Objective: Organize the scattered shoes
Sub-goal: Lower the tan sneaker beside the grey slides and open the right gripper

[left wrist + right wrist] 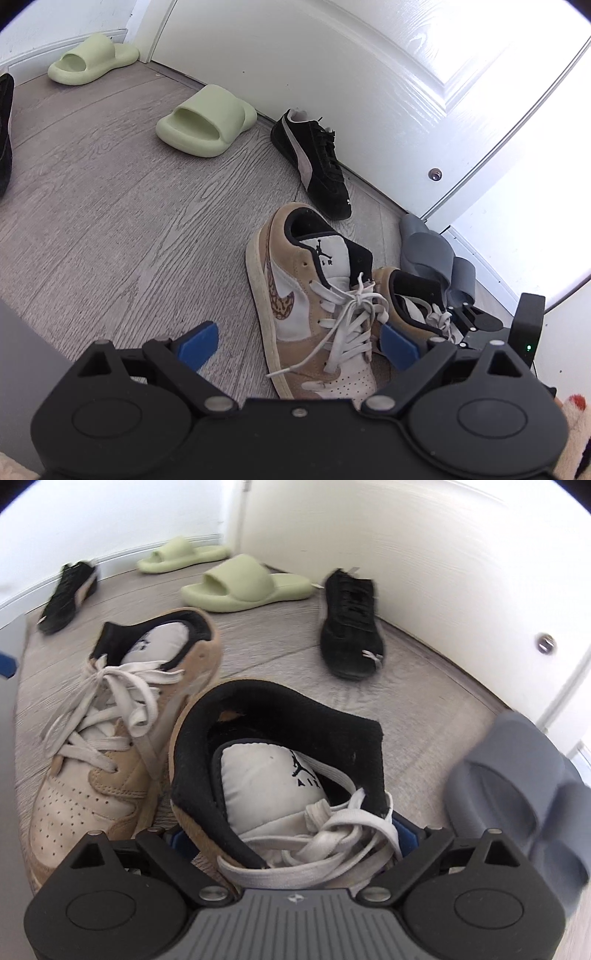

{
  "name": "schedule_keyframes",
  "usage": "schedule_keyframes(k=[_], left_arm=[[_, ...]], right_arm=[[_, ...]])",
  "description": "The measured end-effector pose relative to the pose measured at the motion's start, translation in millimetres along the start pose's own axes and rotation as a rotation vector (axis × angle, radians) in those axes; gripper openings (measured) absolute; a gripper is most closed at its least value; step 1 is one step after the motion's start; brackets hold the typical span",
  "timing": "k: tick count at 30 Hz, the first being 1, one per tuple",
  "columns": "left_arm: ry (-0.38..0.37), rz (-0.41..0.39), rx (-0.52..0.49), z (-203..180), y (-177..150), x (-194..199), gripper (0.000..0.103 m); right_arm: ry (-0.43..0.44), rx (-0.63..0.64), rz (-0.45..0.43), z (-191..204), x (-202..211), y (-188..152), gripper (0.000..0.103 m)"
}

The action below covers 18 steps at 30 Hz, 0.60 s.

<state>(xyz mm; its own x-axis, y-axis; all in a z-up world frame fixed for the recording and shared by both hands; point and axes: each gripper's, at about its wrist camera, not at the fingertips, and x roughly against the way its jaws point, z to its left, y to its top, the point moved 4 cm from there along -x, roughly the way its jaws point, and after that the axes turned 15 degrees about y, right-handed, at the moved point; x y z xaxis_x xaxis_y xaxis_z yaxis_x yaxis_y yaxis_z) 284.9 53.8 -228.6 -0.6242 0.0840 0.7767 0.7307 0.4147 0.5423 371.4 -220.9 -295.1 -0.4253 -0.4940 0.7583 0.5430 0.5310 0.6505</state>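
Left wrist view: the left gripper [299,345] hovers low over the wood-grain floor [110,221] with its blue fingers [197,343] spread apart and empty. A tan Air Jordan sneaker [314,314] lies straight ahead between them, toe toward the camera, heel pointing away toward the white door [332,66]; its tongue shows the Jumpman logo and part of "AIR". Its mate sits just to the right, with the right gripper on it. Beyond lie a black sneaker [314,162] along the door, two green slides [207,122] well apart, and grey slides [432,254] near the door's edge.

Right wrist view: the right gripper [291,843] is clamped on the second tan Jordan sneaker [277,760] across its laced midfoot, long axis running away from the fingers, tongue reading "AIR". It sits just beside the first, nearly parallel, so the pairing looks close to done.
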Motion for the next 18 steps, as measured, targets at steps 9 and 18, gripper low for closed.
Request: schedule_keyframes(k=[9, 18], left_arm=[[0.027, -0.005, -0.035, -4.1, -2.4, -0.8, 0.096], [0.056, -0.005, -0.052, -5.6, -3.9, -1.9, 0.096]], right_arm=[[-0.147, -0.165, -0.040, -10.4, 15.9, -19.1, 0.093], [-0.280, -0.346, -0.057, -31.4, 33.5, -43.1, 0.093]])
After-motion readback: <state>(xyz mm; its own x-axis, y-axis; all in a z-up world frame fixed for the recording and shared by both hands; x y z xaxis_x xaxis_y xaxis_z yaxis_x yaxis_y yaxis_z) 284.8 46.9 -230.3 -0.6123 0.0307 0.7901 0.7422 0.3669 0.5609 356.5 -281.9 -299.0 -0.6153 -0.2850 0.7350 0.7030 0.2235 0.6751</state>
